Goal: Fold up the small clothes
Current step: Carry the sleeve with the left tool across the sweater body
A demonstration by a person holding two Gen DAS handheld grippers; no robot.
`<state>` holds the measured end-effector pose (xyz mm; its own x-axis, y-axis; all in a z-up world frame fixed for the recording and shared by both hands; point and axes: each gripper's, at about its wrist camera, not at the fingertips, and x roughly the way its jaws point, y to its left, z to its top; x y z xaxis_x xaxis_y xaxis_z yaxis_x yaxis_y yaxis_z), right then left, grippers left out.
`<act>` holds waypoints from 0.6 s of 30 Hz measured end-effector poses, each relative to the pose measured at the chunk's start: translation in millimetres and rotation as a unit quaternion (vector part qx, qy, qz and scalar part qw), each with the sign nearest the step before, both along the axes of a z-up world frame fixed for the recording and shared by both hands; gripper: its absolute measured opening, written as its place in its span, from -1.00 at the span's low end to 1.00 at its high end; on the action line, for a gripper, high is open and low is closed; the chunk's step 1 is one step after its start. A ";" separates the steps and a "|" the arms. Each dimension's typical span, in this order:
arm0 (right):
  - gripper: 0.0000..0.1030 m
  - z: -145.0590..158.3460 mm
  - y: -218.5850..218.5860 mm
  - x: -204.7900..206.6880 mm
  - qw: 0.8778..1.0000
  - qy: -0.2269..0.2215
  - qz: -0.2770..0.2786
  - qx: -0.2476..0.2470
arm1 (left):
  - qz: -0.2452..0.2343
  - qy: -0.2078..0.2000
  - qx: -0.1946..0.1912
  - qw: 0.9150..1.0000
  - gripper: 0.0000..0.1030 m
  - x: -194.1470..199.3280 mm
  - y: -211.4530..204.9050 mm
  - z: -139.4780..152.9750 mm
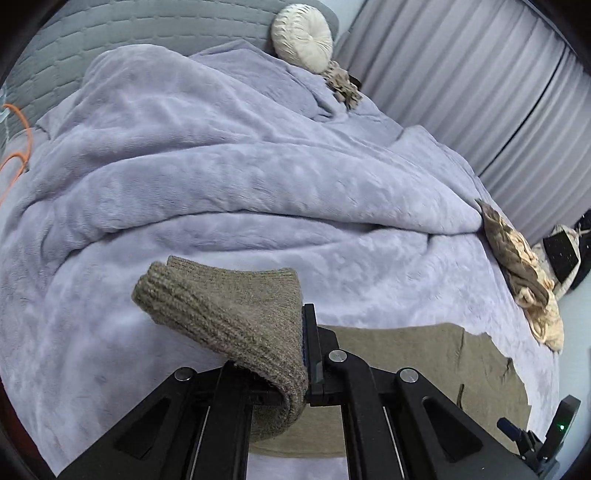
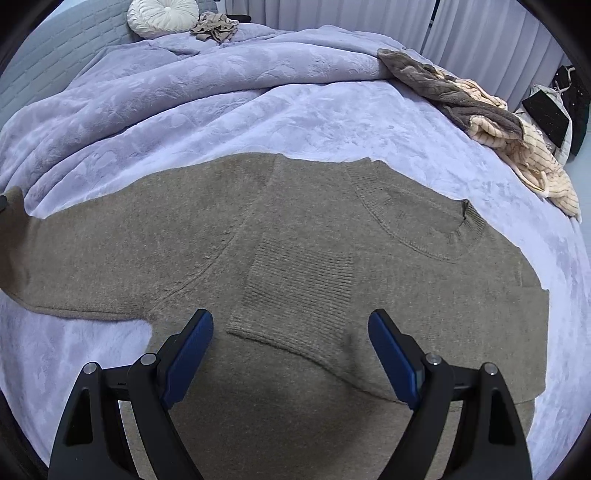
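Note:
A taupe knit sweater (image 2: 184, 240) lies flat on the lilac bed cover (image 2: 258, 122), neckline to the right. One sleeve is folded across its body, with the ribbed cuff (image 2: 295, 288) just ahead of my right gripper (image 2: 291, 350). That gripper hovers over the sweater, open, with nothing between its blue pads (image 2: 192, 354). The other sleeve stretches to the left edge of the right wrist view and rises there. My left gripper (image 1: 304, 369) is shut on this sleeve near its ribbed cuff (image 1: 221, 306) and holds it in the air above the bed. The sweater body (image 1: 424, 362) lies below and to its right.
A heap of brown and cream clothes (image 2: 498, 110) sits at the bed's right edge. A round cream cushion (image 2: 162, 16) and a crumpled beige garment (image 2: 216, 27) lie near the headboard. The bunched lilac blanket (image 1: 221, 166) rises behind the sweater. Grey curtains (image 1: 480, 74) hang beyond the bed.

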<state>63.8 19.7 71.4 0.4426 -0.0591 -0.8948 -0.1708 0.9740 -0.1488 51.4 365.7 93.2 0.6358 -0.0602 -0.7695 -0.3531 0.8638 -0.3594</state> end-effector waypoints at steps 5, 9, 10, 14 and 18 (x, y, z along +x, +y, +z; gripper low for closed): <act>0.71 6.1 -30.3 0.2 1.000 0.000 -0.024 0.007 | -0.065 0.022 0.002 0.998 -0.87 26.8 -70.8 0.1; 0.71 8.8 -55.1 -6.4 0.999 -0.001 -0.041 0.014 | -0.107 0.039 0.009 0.993 -0.87 39.6 -126.5 -0.8; 0.71 9.3 -61.7 -8.7 0.999 -0.001 -0.045 0.016 | -0.117 0.043 0.014 0.992 -0.87 42.1 -140.2 -0.4; 0.71 10.7 -88.0 -15.6 0.998 -0.002 -0.059 0.022 | -0.144 0.055 0.025 0.988 -0.87 49.4 -185.1 1.3; 0.71 12.3 -112.3 -19.2 0.997 -0.003 -0.071 0.029 | -0.162 0.062 0.033 0.984 -0.87 54.1 -222.0 4.1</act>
